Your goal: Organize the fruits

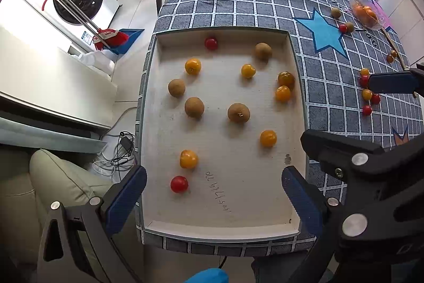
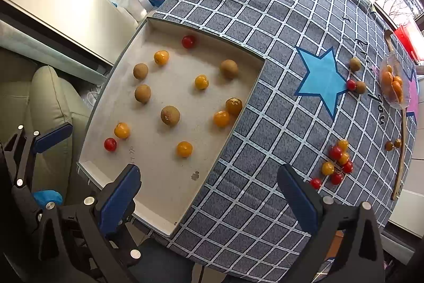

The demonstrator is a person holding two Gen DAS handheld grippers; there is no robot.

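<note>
Fruit count, both claws spread wide, holding nothing.
Tray (image 1: 296,123) at table (image 2: 265,139) left: 5 yellow tomatoes (image 1: 193,66), 4 longans (image 1: 194,107), 2 red tomatoes (image 1: 179,184), 1 brownish one. Left claw (image 1: 213,200) over tray; right claw (image 2: 209,198) beside it; cluster (image 2: 336,161) on cloth.

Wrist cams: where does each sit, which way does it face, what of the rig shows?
Left wrist: above the near end of the white tray, looking down its length; left gripper with jaws open, a right-gripper finger, a blue glove.
Right wrist: above the near table edge right of the tray, facing the checked cloth; right gripper with jaws open, left gripper at far left.
Shared: tray fruit, blue star, tomato cluster.
</note>
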